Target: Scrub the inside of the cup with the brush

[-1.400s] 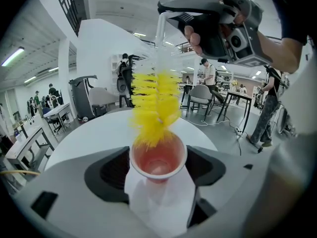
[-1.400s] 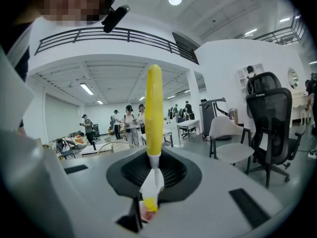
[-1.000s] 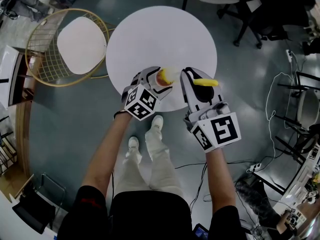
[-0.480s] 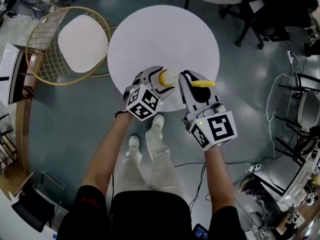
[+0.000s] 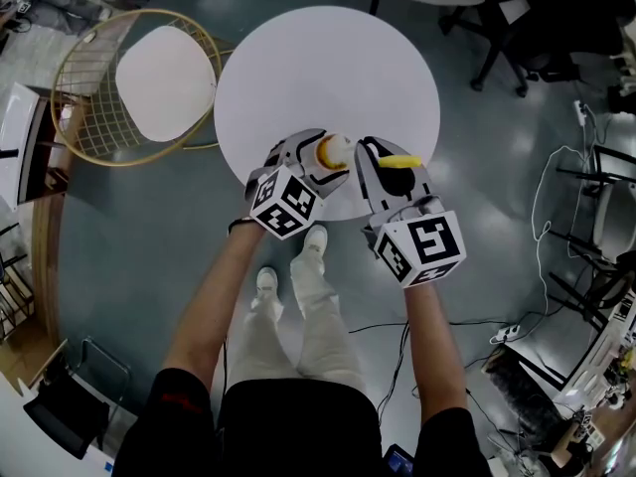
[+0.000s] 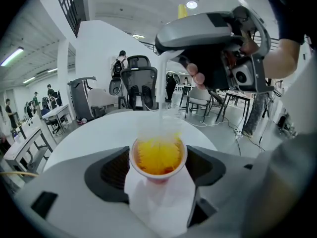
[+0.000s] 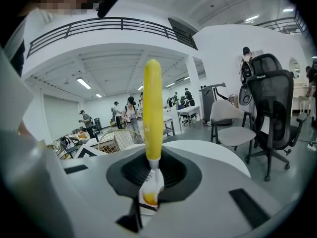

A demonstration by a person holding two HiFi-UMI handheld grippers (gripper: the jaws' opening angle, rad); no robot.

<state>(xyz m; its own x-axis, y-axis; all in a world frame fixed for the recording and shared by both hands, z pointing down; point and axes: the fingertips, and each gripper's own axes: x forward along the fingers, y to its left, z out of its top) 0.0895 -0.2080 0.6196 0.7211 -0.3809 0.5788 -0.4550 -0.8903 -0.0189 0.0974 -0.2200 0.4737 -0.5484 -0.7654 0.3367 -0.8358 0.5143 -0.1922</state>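
My left gripper (image 5: 320, 160) is shut on a small white cup (image 5: 334, 150), held over the near edge of the round white table (image 5: 328, 68). In the left gripper view the cup (image 6: 158, 195) sits between the jaws, mouth up, with the brush's yellow bristles (image 6: 158, 155) inside it. A pale stem rises from them to my right gripper (image 6: 213, 48) above. My right gripper (image 5: 383, 169) is shut on the brush, whose yellow handle (image 5: 400, 163) points right. In the right gripper view the handle (image 7: 152, 108) stands up out of the closed jaws.
A gold wire chair with a white seat (image 5: 164, 78) stands left of the table. Dark office chairs (image 5: 497, 18) are at the top right, and cables (image 5: 556, 187) lie on the floor to the right. The person's legs and shoes (image 5: 298, 266) are below the table edge.
The right gripper has drawn a little nearer the left one and twisted, its marker cube turning. The cup and left gripper have barely moved.
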